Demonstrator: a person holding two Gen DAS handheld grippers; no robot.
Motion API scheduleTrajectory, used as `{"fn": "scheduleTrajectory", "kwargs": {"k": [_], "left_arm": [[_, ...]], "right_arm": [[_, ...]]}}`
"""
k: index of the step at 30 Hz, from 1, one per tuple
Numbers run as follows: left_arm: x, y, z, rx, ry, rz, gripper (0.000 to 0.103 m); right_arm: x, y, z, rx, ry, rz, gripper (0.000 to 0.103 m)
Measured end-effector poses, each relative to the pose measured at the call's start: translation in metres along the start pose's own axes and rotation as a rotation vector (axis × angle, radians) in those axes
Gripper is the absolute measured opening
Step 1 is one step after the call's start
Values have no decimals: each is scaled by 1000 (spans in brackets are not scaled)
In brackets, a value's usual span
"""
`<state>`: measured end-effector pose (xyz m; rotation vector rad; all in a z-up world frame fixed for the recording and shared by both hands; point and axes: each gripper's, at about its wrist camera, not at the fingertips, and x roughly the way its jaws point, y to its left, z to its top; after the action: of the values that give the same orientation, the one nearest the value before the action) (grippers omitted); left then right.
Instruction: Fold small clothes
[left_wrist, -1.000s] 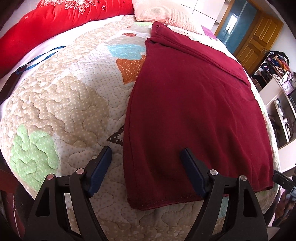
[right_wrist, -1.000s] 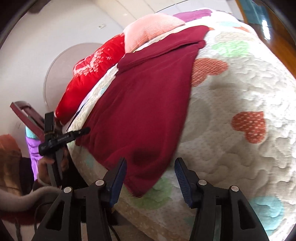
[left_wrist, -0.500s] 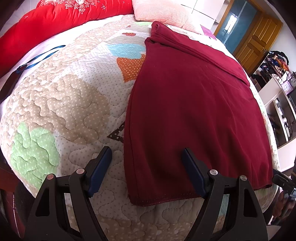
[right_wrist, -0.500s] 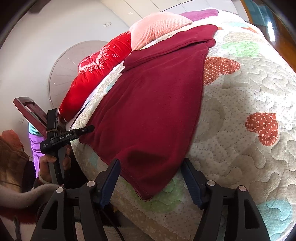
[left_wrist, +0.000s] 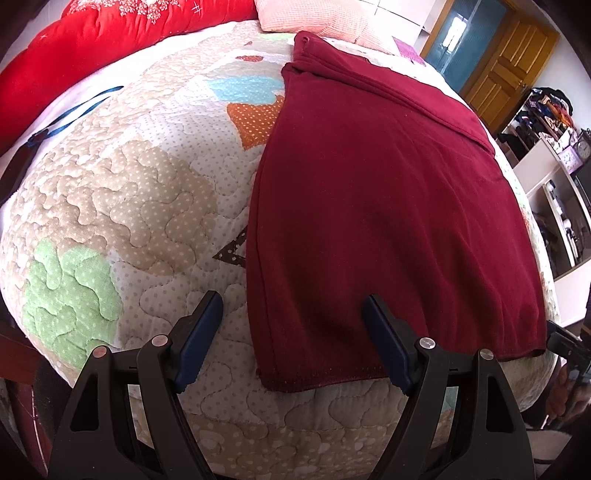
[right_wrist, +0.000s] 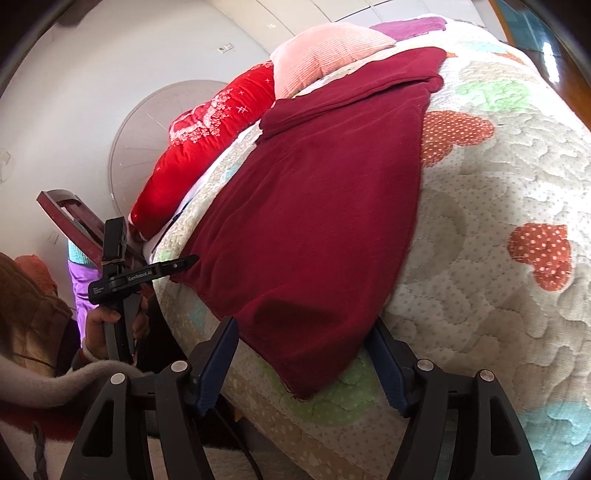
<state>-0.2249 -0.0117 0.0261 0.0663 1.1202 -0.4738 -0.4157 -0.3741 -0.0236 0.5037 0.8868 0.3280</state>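
A dark red garment (left_wrist: 388, 203) lies flat on the quilted bed (left_wrist: 129, 192), its far end folded over into a band. My left gripper (left_wrist: 291, 299) stands open over the near left corner; its right finger is above the cloth and its left finger above the quilt. In the right wrist view the same garment (right_wrist: 314, 221) reaches the bed's edge, where its near corner hangs down. My right gripper (right_wrist: 303, 326) is open, and that corner sits between its fingers with the pads not pressing it. The left gripper (right_wrist: 147, 273), in a hand, shows at the other corner.
A red bolster (left_wrist: 110, 44) and a pink pillow (left_wrist: 314, 18) lie at the head of the bed. A blue strap (left_wrist: 74, 114) crosses the quilt at the left. A wooden door (left_wrist: 509, 66) and shelves (left_wrist: 554, 177) stand to the right. A dark wooden frame (right_wrist: 70, 218) stands beside the bed.
My right gripper's jaws have spread wider and now straddle the garment's near right corner. The left gripper and the garment have stayed put.
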Motion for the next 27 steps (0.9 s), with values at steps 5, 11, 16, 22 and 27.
{"fn": "scheduleTrajectory", "kwargs": {"k": [5, 11, 16, 22, 27], "left_arm": [[-1, -2, 0, 6, 3, -15, 74], [-6, 5, 6, -59, 20, -162, 11], [-14, 2, 34, -47, -2, -254, 9], [-24, -12, 100, -21, -104, -309, 8], [-15, -31, 187, 3, -198, -308, 8]], "right_arm": [[4, 1, 1, -39, 19, 41, 45], [15, 0, 14, -27, 3, 120, 18], [-5, 13, 62, -87, -117, 183, 14], [-23, 10, 138, -96, -295, 167, 14], [-11, -4, 208, -95, -352, 67, 14]]}}
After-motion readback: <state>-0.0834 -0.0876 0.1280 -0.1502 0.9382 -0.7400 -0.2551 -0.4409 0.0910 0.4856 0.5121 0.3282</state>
